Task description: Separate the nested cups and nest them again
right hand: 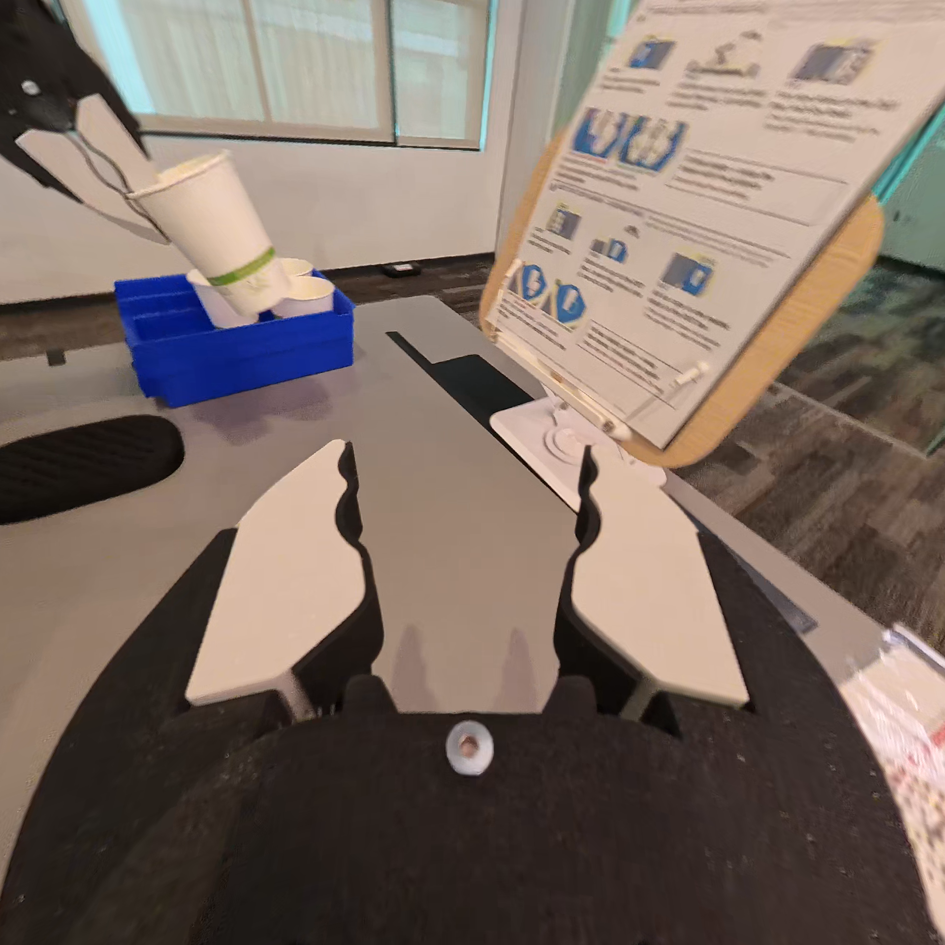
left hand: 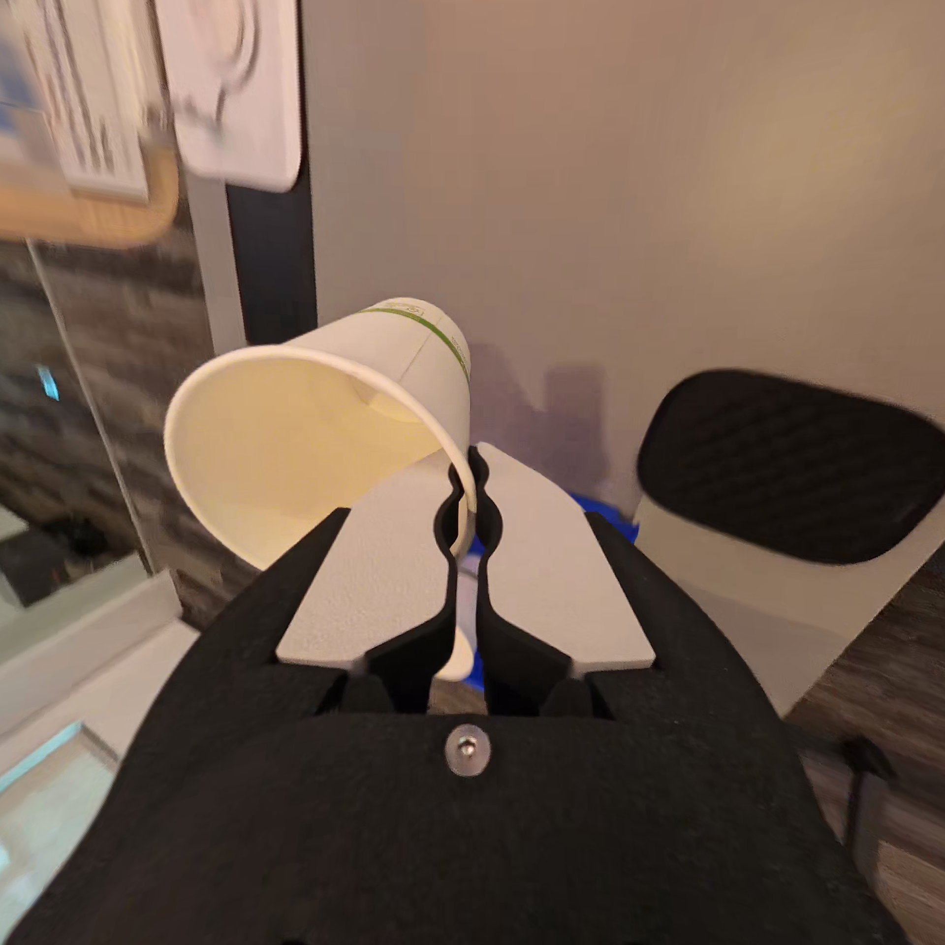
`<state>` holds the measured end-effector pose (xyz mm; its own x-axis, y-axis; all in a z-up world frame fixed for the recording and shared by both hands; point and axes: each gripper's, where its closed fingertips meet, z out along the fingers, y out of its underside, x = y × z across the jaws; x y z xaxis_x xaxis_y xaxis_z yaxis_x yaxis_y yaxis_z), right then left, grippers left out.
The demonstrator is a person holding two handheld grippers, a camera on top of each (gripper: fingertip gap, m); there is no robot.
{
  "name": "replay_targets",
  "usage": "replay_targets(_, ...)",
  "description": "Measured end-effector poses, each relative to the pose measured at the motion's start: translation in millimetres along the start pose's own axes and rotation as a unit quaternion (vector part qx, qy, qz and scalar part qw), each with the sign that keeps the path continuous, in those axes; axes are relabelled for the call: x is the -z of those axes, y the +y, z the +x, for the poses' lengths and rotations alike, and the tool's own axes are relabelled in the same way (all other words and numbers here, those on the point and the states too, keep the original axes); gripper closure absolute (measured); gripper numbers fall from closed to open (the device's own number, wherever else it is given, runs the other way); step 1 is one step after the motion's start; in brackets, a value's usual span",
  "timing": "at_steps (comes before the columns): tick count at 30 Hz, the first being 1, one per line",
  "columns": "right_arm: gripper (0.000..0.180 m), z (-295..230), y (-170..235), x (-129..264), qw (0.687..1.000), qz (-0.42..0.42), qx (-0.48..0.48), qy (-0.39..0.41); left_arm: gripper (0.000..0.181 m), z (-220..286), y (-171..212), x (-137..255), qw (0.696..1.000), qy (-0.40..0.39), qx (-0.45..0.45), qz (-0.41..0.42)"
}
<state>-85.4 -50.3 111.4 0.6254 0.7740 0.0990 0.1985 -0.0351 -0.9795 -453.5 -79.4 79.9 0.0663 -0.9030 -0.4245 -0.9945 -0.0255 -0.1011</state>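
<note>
My left gripper (left hand: 473, 460) is shut on the rim of a white paper cup (left hand: 317, 460) with a green band and holds it tilted in the air. In the right wrist view this cup (right hand: 215, 235) hangs from the left gripper (right hand: 140, 197) just above a blue bin (right hand: 230, 358), its base among other white cups (right hand: 307, 301) that stand in the bin. Through the left jaws' gap I see a white cup (left hand: 463, 654) and the blue bin (left hand: 608, 516) below. My right gripper (right hand: 466, 450) is open and empty, low over the grey table (right hand: 450, 399).
A printed sheet on a wooden board (right hand: 690, 230) stands on a white base (right hand: 532, 424) at the table's right edge. A black mesh pad (right hand: 76, 465) lies left of my right gripper. A plastic-wrapped item (right hand: 900, 741) lies at the near right.
</note>
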Motion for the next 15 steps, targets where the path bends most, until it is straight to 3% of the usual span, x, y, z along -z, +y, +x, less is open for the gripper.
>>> replay_targets(8, 0.094, -92, 0, -52, 0.991, -0.021, 0.062, -0.12, 0.181, 44, -134, -7, 0.985, 0.087, -0.107, 0.106)
replay_targets(15, 0.084, -131, 18, -79, 0.98, -0.046, 0.076, -0.176, 0.181, 69, -189, -7, 0.97, 0.119, -0.166, 0.13)
